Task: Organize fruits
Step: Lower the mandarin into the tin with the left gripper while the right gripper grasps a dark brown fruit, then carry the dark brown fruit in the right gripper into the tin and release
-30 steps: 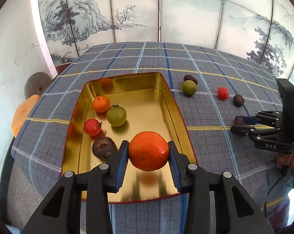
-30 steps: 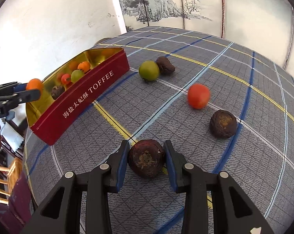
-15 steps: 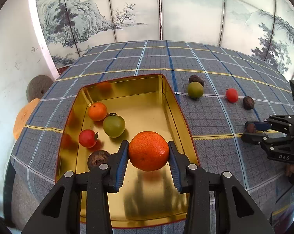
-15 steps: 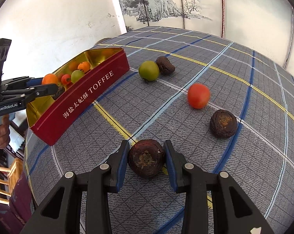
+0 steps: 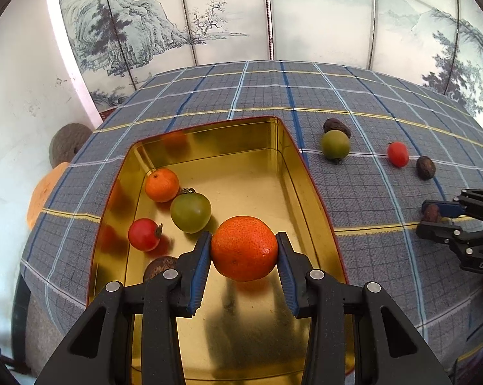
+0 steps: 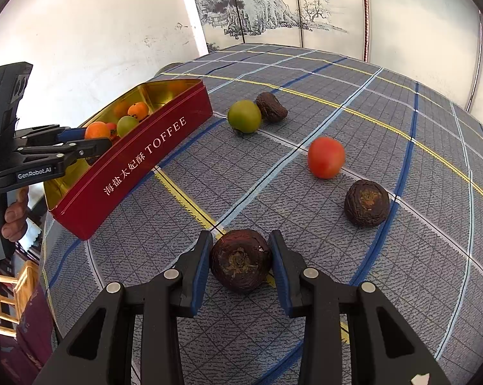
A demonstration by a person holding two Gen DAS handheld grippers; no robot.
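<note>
The left gripper has its pads pressed on both sides of an orange, which hangs over the near half of the tin, with bare gold floor straight under it; a shadow on that floor suggests it is clear of the bottom and not resting on it. So the coming release turns on one thing: the empty floor lies directly below the fingers, while the fruit already in the tin sits to the left and beyond, a brown fruit nearest, then a red one, a green one and a small orange. The orange is round, so no axis matters. The right gripper is clamped on a dark fruit that appears to sit on the cloth, well apart from the tin, so the left hand is the nearer. Farther out on the cloth lie another dark fruit, a tomato, a green fruit and a wrinkled brown one. Only the right view shows the tin's red side (lettered TOFFEE); only the left view shows its floor.
</note>
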